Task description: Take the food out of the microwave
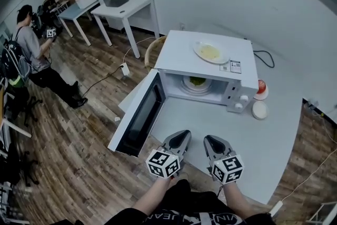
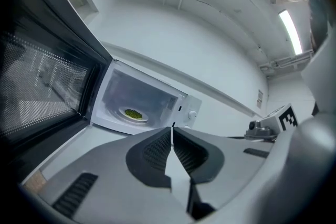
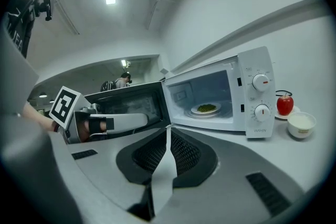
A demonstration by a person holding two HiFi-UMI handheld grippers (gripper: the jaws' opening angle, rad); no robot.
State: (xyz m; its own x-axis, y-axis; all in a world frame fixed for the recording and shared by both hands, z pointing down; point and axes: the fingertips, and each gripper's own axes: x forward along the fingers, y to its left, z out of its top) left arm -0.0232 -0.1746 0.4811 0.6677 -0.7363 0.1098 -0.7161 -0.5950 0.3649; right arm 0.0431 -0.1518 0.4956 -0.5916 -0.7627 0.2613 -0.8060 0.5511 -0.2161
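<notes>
Parked left gripper, right gripper lower centre, jaws together, empty — staged for food plate in open microwave.

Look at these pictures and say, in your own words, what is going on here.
A person holds a gripper in each hand in front of a microwave on a white table. Its door stands wide open to the left, and a plate of green food sits inside, untouched. The left gripper and the right gripper both hover short of the opening, jaws together with nothing between them. A second plate lies on top of the microwave.
</notes>
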